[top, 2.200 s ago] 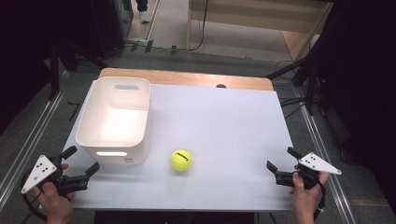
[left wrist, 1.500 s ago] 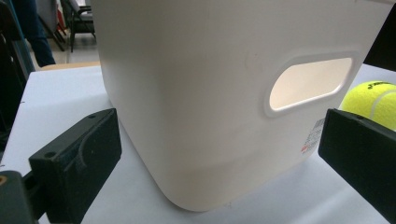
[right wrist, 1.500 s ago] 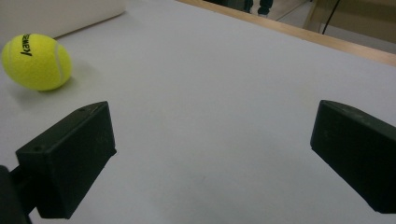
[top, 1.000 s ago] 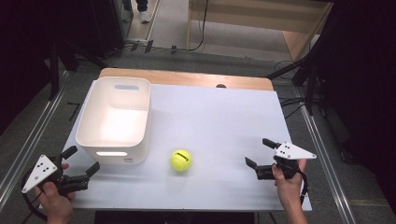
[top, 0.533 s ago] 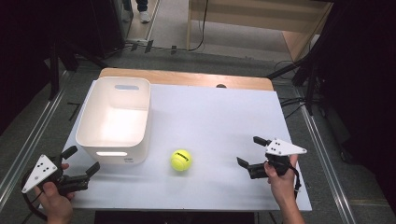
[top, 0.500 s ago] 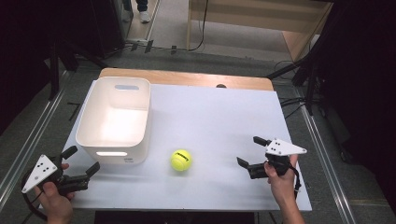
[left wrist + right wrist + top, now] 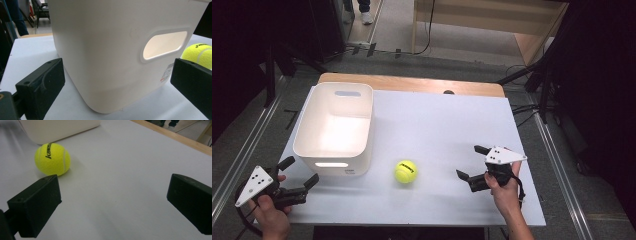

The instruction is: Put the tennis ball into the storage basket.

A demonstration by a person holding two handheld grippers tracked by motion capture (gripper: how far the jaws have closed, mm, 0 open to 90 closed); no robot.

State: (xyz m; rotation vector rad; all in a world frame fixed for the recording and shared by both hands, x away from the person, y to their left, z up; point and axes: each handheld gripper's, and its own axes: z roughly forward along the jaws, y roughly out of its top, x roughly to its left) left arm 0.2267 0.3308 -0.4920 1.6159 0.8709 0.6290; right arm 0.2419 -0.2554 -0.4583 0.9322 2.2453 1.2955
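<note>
Nearing the tennis ball (image 7: pixel 405 171), right gripper (image 7: pixel 471 164) closer than before, jaws just widened, empty

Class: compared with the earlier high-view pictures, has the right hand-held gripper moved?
Yes. The right hand-held gripper has moved left across the table, toward the tennis ball, its jaws opening, nothing between them.

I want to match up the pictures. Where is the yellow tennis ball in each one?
High view: the tennis ball lies on the white table, low and centre, just right of the white bin.
Left gripper view: the ball peeks in at the right edge, past the bin's corner.
Right gripper view: the ball sits upper left, above the near jaw.
Shared landmark: the white bin beside the ball.
</note>
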